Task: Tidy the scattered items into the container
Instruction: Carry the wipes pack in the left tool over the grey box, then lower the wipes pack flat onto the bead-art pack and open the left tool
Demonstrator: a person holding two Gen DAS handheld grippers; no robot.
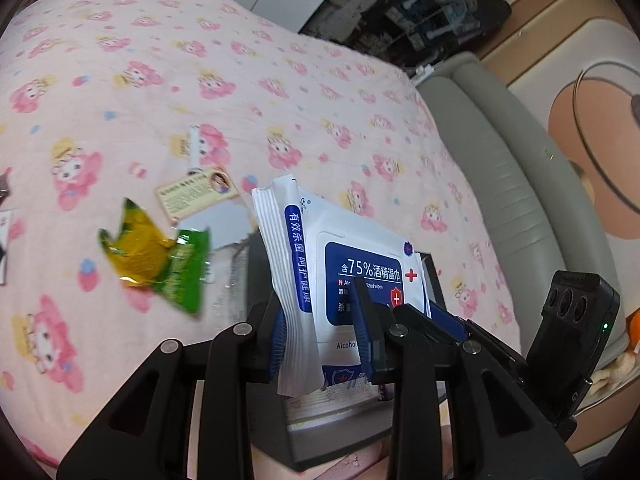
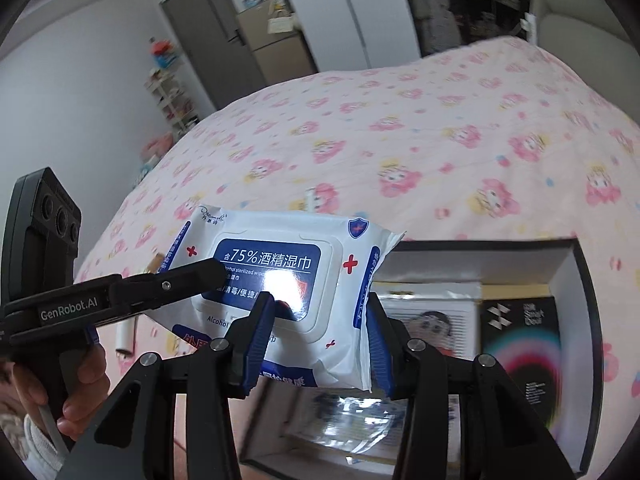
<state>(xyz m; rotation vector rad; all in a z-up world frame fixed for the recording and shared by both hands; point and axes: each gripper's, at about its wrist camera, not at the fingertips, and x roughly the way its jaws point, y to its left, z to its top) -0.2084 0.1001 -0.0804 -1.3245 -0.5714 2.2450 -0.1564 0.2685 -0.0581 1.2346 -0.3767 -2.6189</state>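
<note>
A white and blue pack of alcohol wipes hangs over the open black box, whose white inside holds a black carton and picture cards. My left gripper is shut on the pack's left part; from the right wrist view it reaches in from the left. My right gripper is shut on the pack's right part. On the pink bedspread lie a green and yellow snack packet, a printed card and a small white tube.
The pink patterned bedspread covers the whole bed. A grey padded headboard runs along the right. A person's hand holds the left gripper's handle. A white roll lies beside it. A door and shelves stand beyond the bed.
</note>
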